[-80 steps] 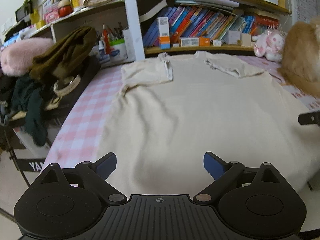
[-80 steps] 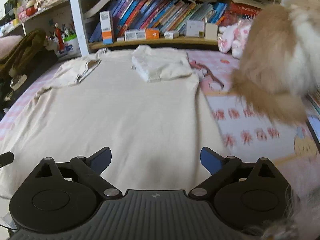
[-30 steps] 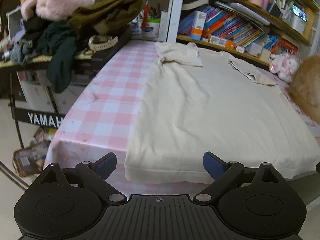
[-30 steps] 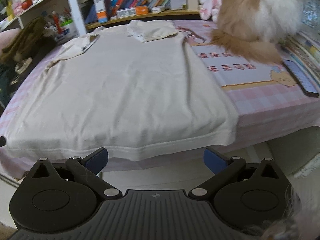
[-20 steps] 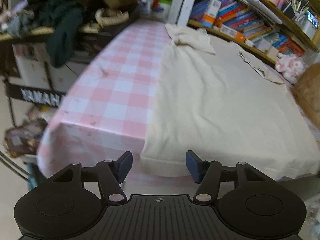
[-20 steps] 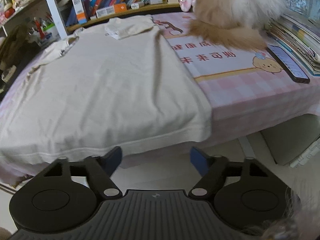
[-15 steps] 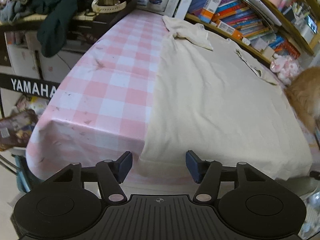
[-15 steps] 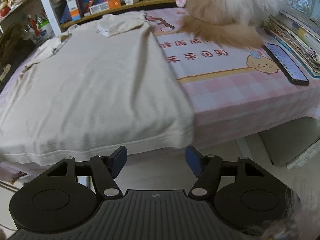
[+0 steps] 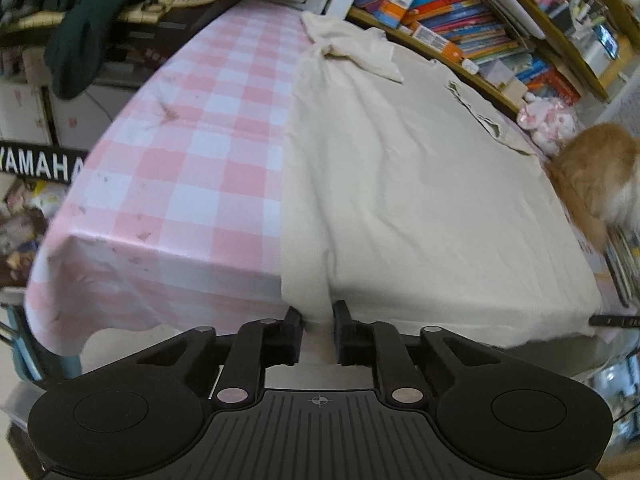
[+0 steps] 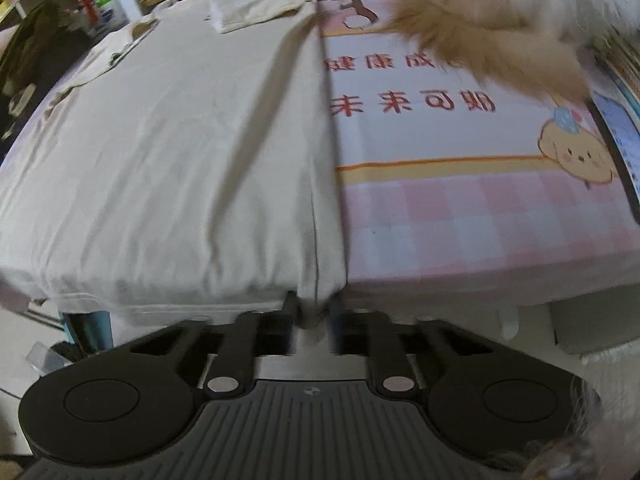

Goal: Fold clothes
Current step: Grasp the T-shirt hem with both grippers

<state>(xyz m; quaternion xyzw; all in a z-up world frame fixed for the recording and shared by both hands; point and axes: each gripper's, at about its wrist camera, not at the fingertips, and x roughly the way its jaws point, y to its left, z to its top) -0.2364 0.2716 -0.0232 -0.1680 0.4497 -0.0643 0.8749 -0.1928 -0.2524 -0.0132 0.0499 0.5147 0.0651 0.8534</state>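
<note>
**Both bottom corners pinched, cat parked on the side**

Our cream shirt (image 9: 400, 184) lies flat on the pink checked tablecloth (image 9: 192, 152), hem hanging over the near edge. Left gripper (image 9: 317, 322) clamps the left hem corner, right gripper (image 10: 313, 312) clamps the right one. Fluffy cat (image 10: 500, 20) sits just beside the shirt's right edge; bookshelf (image 9: 460, 36) behind.

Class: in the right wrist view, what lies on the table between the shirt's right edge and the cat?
Only the tablecloth: a printed panel with red characters between the shirt and the cat. Nothing rests on that stretch in the right wrist view.
</note>
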